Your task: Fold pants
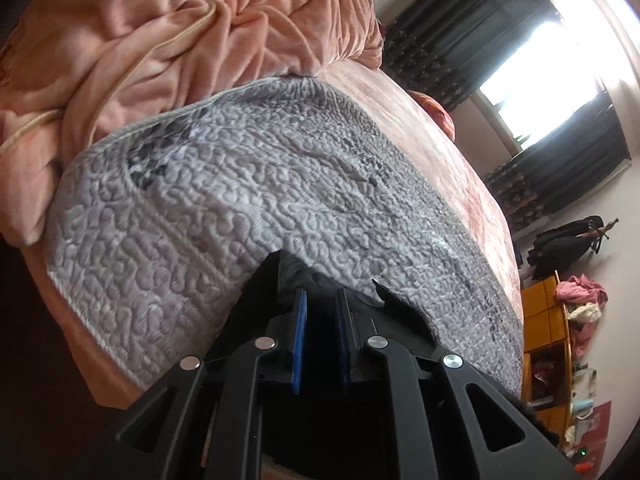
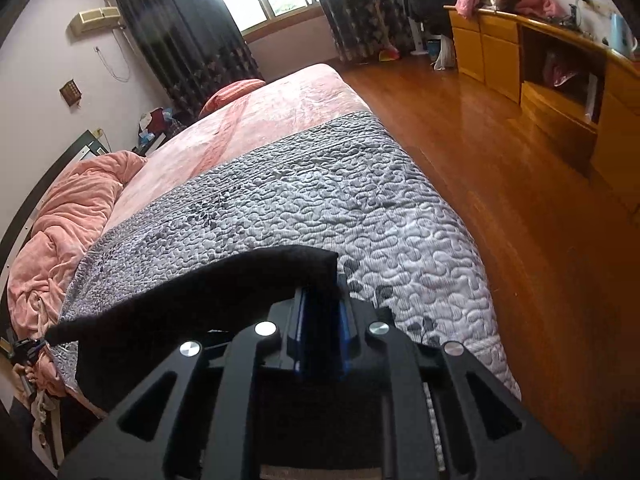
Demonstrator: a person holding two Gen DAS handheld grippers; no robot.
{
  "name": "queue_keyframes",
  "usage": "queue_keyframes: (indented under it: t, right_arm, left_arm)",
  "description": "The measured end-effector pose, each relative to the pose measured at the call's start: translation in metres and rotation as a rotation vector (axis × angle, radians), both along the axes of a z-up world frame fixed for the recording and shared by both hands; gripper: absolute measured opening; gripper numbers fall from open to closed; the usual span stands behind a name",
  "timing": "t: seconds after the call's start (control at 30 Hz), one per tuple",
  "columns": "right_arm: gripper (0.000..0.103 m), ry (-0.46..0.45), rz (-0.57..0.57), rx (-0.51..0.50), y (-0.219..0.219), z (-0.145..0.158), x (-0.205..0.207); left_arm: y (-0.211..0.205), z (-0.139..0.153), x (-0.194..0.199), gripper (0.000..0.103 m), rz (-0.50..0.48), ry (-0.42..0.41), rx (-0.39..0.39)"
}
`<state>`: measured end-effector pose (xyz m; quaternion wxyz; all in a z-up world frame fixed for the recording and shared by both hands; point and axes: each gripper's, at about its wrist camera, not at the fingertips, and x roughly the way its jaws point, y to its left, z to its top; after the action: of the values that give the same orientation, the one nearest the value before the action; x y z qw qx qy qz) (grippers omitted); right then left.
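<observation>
left gripper (image 1: 322, 320): jaws nearly closed, pinching dark cloth of the pants (image 1: 292, 270).
right gripper (image 2: 322, 316): nearly closed on the pants (image 2: 208, 292) edge.
pants: black, held up over the grey quilt (image 2: 320, 200).
step: carrying the edge across.
tip: keep both corners level and taut, lay down without wrinkles.

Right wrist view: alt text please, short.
The right hand-held gripper is shut on a black pants edge held over a grey quilted bedspread. Pink blanket at left, wooden floor at right.
</observation>
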<state>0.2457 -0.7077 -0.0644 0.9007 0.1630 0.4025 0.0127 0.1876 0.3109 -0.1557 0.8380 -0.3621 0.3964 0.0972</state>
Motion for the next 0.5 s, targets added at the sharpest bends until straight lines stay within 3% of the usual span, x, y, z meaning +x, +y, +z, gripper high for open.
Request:
queue_keyframes:
  t: [0.13, 0.43, 0.5]
  right_arm:
    - [0.019, -0.008, -0.007, 0.016, 0.004, -0.009, -0.019]
    - [0.031, 0.092, -0.022, -0.021, 0.017, -0.056, -0.057]
    - [0.041, 0.123, -0.061, -0.020, 0.010, -0.068, -0.064]
  left_arm:
    - [-0.013, -0.020, -0.010, 0.013, -0.045, 0.042, 0.016]
    - [-0.034, -0.068, -0.045, 0.015, -0.075, 0.071, -0.067]
    - [-0.043, -0.079, -0.050, 0.026, -0.108, 0.095, -0.067]
